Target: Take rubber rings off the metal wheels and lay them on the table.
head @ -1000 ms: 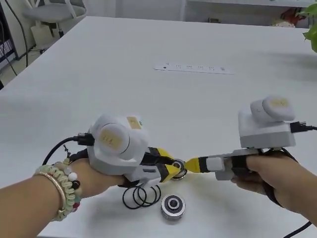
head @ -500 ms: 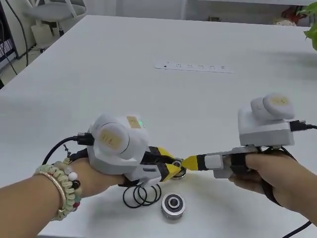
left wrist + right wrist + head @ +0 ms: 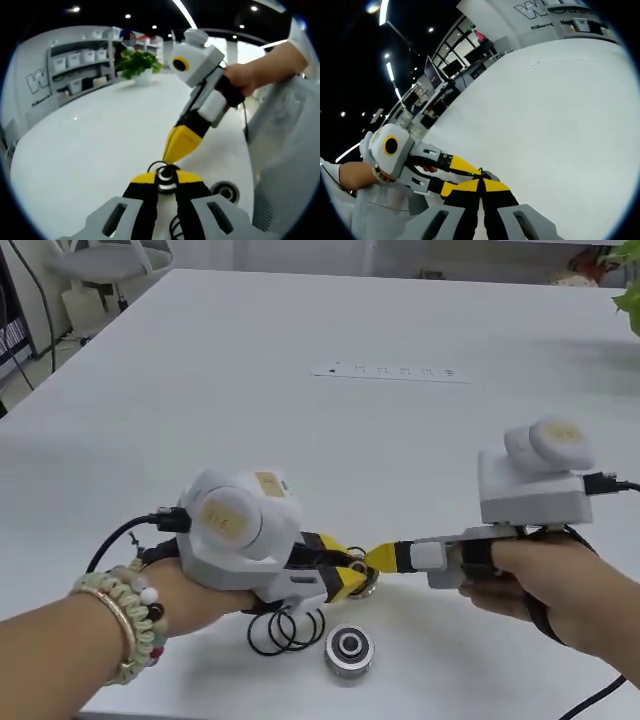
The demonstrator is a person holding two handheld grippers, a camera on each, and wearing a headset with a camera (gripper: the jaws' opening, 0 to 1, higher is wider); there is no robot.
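My left gripper (image 3: 352,578) is shut on a small metal wheel (image 3: 363,582), held just above the white table (image 3: 300,420). In the left gripper view the wheel (image 3: 167,180) sits between the yellow fingertips (image 3: 145,178). My right gripper (image 3: 372,560) meets it from the right, jaws shut, pinching a thin black rubber ring (image 3: 155,165) that loops off the wheel. In the right gripper view my right gripper (image 3: 481,184) has its closed tips against the wheel (image 3: 490,175). Several loose rubber rings (image 3: 287,631) lie below the left gripper. A second metal wheel (image 3: 349,651) rests beside them.
A white power strip (image 3: 390,373) lies at mid table, far from the work. An office chair (image 3: 100,260) stands beyond the far left corner and a plant (image 3: 626,295) at the right edge. The table's near edge runs just under the loose rings.
My right gripper has shifted a little left and up against the wheel, and a loop of black ring now shows at its tips. The left gripper has stayed put.
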